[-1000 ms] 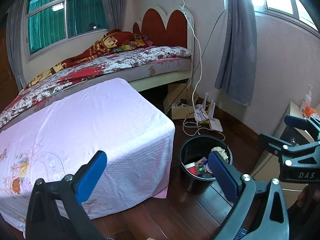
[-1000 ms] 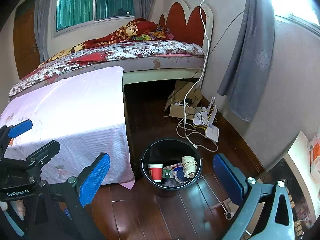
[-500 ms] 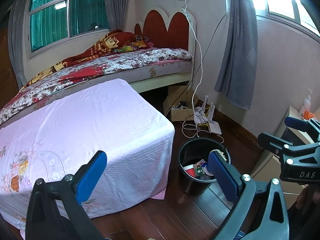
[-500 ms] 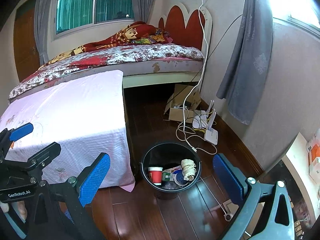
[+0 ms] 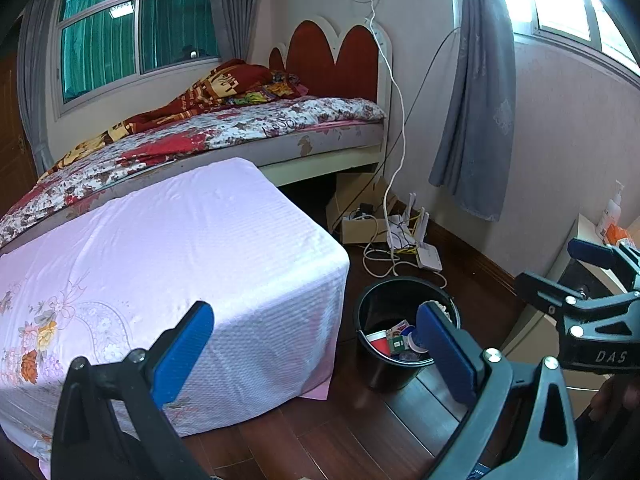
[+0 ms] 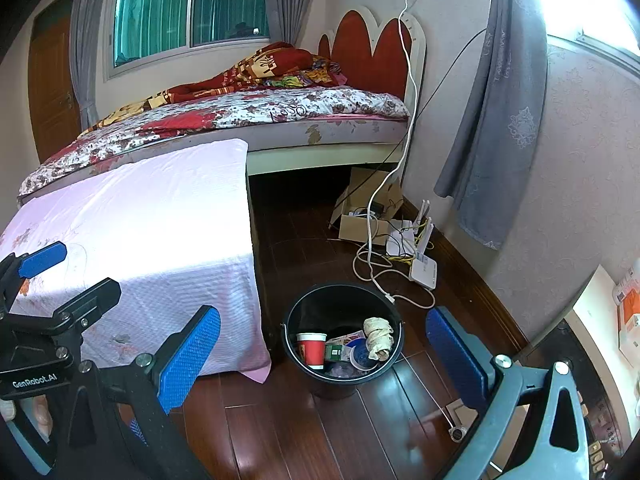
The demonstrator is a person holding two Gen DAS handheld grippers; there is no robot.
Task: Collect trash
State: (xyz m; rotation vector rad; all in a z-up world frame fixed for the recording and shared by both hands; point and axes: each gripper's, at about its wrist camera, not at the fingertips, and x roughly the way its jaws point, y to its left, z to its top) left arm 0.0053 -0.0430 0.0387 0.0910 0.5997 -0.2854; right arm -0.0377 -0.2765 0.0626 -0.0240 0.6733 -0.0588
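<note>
Both tongs hang spread and empty above the dark wooden floor (image 6: 304, 440). The left tongs (image 5: 316, 354) have their blue pads wide apart, one over the pink floral cloth (image 5: 160, 264) that covers the low tabletop, the other over the near rim of the black trash bucket (image 5: 376, 368). The right tongs (image 6: 320, 354) are spread just as wide, and the bucket (image 6: 340, 384) sits between their pads in that view.

The bucket stands on the floor just beside the draped corner of the cloth. Inside it lie a red paper cup (image 6: 311, 350), upright against the left wall, a crumpled paper wad (image 6: 378, 338) to the right, a small green packet (image 6: 334, 353) and a blue-and-white lid (image 6: 360, 356) between them.

Behind the bucket, white cables (image 6: 372, 264) loop across the floor to a white router (image 6: 424, 270) and a cardboard box (image 6: 360, 228) by the bed (image 6: 240, 116). A grey curtain (image 6: 496, 120) hangs along the wall on the right
</note>
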